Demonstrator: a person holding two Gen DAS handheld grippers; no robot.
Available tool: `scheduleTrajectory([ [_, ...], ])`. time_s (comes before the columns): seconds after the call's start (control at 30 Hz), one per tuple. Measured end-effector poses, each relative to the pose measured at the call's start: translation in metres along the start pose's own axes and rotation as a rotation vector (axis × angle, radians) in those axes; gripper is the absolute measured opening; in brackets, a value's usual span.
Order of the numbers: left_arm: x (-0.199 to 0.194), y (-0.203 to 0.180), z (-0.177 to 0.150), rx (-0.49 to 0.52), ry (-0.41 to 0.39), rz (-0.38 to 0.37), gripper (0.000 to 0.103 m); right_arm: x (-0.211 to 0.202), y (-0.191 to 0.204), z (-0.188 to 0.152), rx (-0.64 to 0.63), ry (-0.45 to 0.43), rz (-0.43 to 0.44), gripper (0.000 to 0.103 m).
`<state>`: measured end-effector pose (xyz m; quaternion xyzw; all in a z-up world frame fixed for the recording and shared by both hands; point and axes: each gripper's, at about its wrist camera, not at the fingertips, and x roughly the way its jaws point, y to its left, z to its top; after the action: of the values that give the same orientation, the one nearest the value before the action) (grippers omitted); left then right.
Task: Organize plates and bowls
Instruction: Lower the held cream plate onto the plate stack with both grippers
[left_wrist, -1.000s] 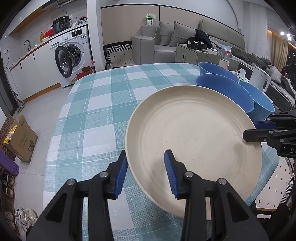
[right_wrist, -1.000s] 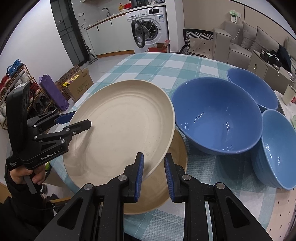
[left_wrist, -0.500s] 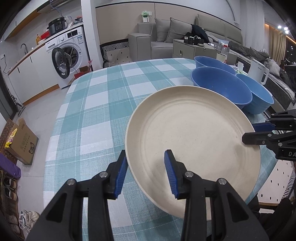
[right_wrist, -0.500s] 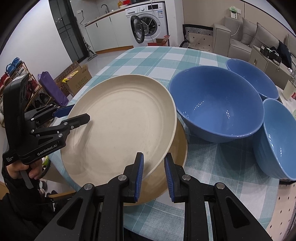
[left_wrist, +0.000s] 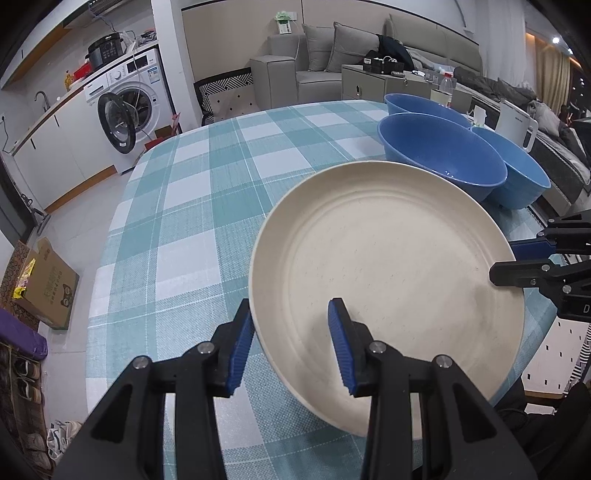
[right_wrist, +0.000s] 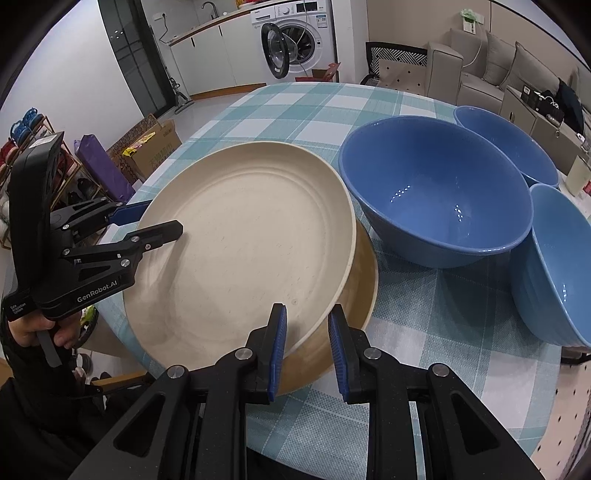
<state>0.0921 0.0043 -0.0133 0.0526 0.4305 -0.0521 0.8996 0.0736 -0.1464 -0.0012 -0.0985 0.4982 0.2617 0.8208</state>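
checked tablecloth (right_wrist: 424, 325) fills the frame's lower right; both the left gripper (right_wrist: 147, 225) and right gripper (right_wrist: 306, 347) clamp opposite rims of the cream plate (right_wrist: 243, 243), which looks stiff, light, probably slippery, so rim grips suit.

The left wrist camera looks steeply down along its own fingers (left_wrist: 243, 347) from close above the cream plate (left_wrist: 388, 273), facing across the checked table (left_wrist: 192, 206) toward the washing machine (left_wrist: 129, 107) and sofa (left_wrist: 332, 55). The right wrist camera sits equally near at the plate's opposite edge, angled down over the blue bowls (right_wrist: 436, 192) toward the same washing machine. Both views share the plate, bowls and tablecloth, and each catches the other gripper at its frame's side.
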Motion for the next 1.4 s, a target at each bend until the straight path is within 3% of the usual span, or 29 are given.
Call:
scheduleTrajectory([
  [1.4, 0.015, -0.016, -0.004, 0.039, 0.030, -0.002, 0.039, 0.010, 0.008, -0.011, -0.095, 0.031, -0.162, 0.026],
])
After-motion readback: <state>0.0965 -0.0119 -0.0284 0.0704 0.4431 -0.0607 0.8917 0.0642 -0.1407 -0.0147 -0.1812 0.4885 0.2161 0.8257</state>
